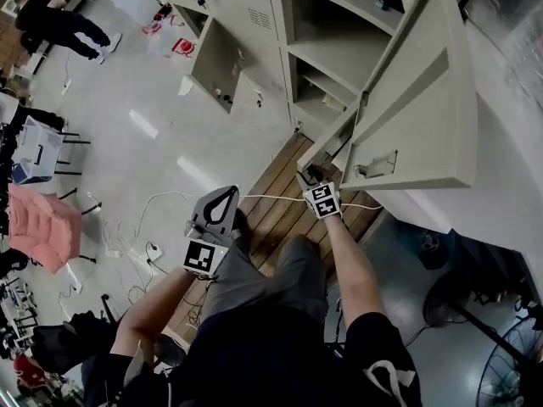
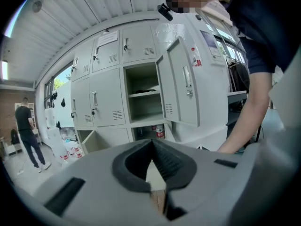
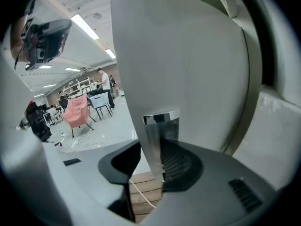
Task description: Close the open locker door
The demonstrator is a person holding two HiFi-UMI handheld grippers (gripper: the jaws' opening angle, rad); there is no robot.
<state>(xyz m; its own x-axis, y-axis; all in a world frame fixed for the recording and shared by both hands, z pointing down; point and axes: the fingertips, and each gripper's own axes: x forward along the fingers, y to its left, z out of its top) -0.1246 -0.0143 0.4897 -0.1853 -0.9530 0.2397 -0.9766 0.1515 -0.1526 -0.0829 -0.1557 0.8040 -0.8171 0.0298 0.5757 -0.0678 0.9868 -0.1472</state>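
The open beige locker door [image 1: 416,117] swings out from the locker bank, baring its shelved compartment [image 1: 327,66]. My right gripper [image 1: 310,175] is at the door's lower free corner. In the right gripper view the door's edge [image 3: 178,55] with its shiny latch plate [image 3: 160,126] runs between the jaws of the right gripper [image 3: 153,147], and the pads are shut on it. My left gripper [image 1: 227,190] hangs lower left, away from the lockers, shut with nothing in it. The left gripper view shows the same door [image 2: 183,86] ajar, beyond the left gripper [image 2: 151,145].
A lower locker door [image 1: 216,66] further left also stands open. A wooden mat [image 1: 271,210] lies before the lockers, and a white cable [image 1: 136,244] trails over the floor. A pink chair [image 1: 38,223] is at the left, a person [image 1: 59,25] at the far corner, a fan [image 1: 509,363] at the lower right.
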